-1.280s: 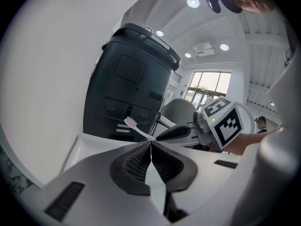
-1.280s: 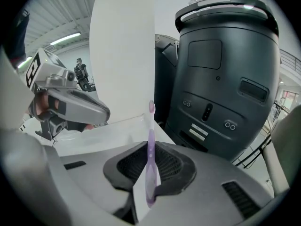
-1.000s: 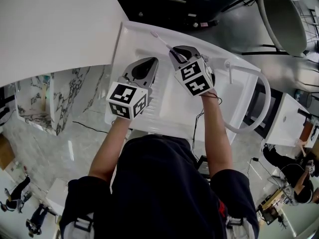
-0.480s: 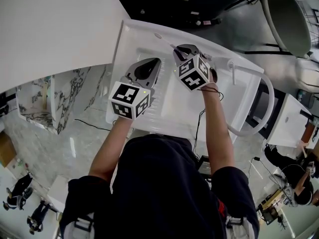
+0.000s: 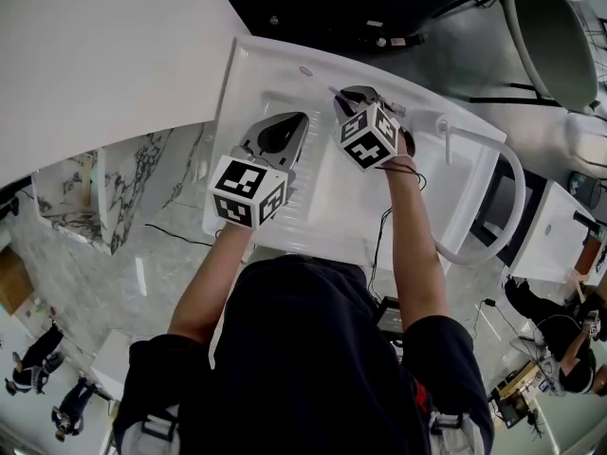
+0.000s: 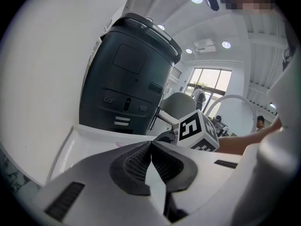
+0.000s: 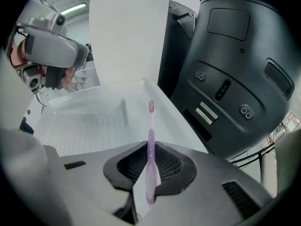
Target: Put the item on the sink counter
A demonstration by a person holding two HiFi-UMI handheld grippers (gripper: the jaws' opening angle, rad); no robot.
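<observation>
Overhead, both grippers hovered over the white sink bench (image 5: 245,64), a person's bare forearms reaching out to them. The right gripper (image 5: 355,97) pointed steeply down near the bench's far edge, its jaws only slightly apart and clamped on the handle of a lilac toothbrush (image 7: 150,149). In the right gripper view the handle ran up between the ribbed pads (image 7: 169,166) and the brush head stuck out ahead of the right gripper (image 7: 149,147), above the flat far strip of the bench (image 7: 176,119) beside the basin (image 7: 89,124). Whether the head touched the surface could not be told. A dark grey machine (image 7: 235,69) stood just behind that edge. The left gripper (image 5: 275,133) hung nearer the person, over the basin's left side, apart from the toothbrush. Its own view showed the left gripper (image 6: 151,145) with jaw tips closed together and nothing between them. A white tap (image 5: 442,133) rose at the bench's right side.
</observation>
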